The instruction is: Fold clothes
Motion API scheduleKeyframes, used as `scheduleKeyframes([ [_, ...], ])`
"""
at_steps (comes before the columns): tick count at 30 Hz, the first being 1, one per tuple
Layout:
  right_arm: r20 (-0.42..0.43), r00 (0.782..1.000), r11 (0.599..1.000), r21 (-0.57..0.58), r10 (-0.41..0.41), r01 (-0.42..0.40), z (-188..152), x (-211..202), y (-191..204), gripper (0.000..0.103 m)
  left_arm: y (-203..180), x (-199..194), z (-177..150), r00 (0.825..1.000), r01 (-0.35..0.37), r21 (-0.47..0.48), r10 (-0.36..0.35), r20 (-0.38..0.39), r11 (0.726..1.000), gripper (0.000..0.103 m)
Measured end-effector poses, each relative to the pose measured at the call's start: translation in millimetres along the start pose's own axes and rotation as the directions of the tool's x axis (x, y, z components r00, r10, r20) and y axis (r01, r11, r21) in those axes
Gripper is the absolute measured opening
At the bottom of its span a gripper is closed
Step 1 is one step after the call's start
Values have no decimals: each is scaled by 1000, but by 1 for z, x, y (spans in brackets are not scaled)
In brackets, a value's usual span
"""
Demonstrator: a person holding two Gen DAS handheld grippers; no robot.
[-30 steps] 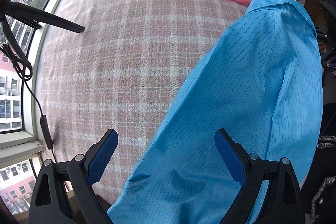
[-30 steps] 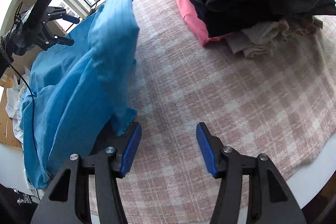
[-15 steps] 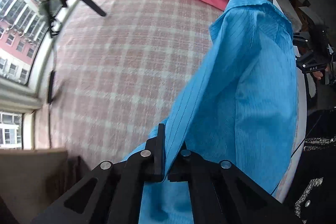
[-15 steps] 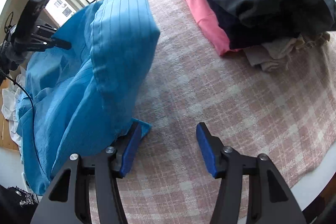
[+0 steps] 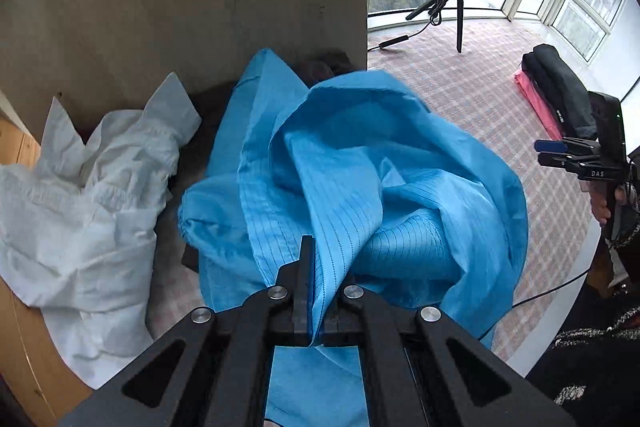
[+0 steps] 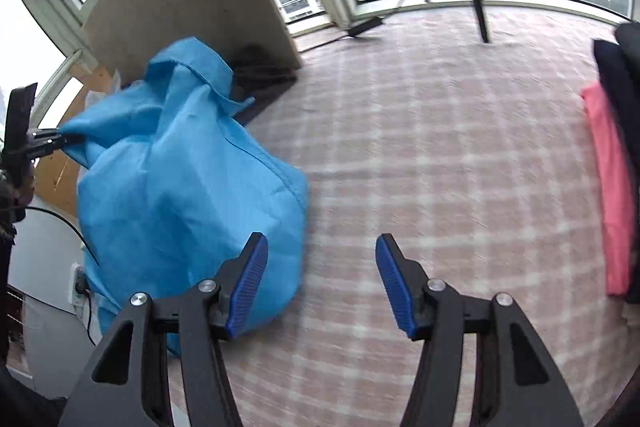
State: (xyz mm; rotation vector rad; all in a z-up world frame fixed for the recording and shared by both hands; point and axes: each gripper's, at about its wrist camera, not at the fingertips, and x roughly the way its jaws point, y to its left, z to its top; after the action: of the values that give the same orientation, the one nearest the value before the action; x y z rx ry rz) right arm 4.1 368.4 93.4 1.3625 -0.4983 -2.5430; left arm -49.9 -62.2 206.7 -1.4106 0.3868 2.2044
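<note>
The plaid-covered counter (image 6: 440, 155) is kept largely bare toward 12 o'clock in the right wrist view, presumably as room for spreading and folding. A blue garment (image 5: 360, 179) is bunched at the counter's edge, at 9 o'clock in that view, a loose mound partly hanging off the side; it appears to be gathered there so that it can be drawn onto the open surface. A crumpled white garment (image 5: 88, 211) is seen just beside it at 9 o'clock in the left wrist view, likely waiting its turn. A finished stack, dark over pink (image 5: 552, 99), is parked well apart at 2 o'clock (out of the working area). The left tool (image 5: 316, 291) is clamped tight on a fold of the blue cloth. The right tool (image 6: 318, 283) is held wide apart and grips nothing, poised near the mound, probably for a second hold.
</note>
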Motion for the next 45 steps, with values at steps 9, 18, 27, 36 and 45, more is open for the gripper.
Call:
scheduleKeyframes([
  [9, -108, 993, 986, -160, -53, 36, 14, 80, 127, 56, -9, 3, -32, 995, 72, -10, -71, 69, 997, 0],
  [18, -148, 968, 972, -145, -204, 183, -9, 90, 97, 26, -4, 18, -49, 992, 101, -8, -100, 78, 995, 0],
  [27, -171, 959, 970, -132, -225, 204, -14, 93, 95, 46, 3, 46, -46, 990, 128, -36, -126, 66, 991, 0],
  [36, 89, 958, 954, -110, -271, 280, 18, 2, 80, 1, -1, -24, -22, 973, -60, -20, 63, 224, 998, 0],
  [45, 585, 751, 871, -148, -305, 469, 73, -243, 142, 1, -44, -254, 3, 768, -360, -54, 329, 550, 931, 0],
])
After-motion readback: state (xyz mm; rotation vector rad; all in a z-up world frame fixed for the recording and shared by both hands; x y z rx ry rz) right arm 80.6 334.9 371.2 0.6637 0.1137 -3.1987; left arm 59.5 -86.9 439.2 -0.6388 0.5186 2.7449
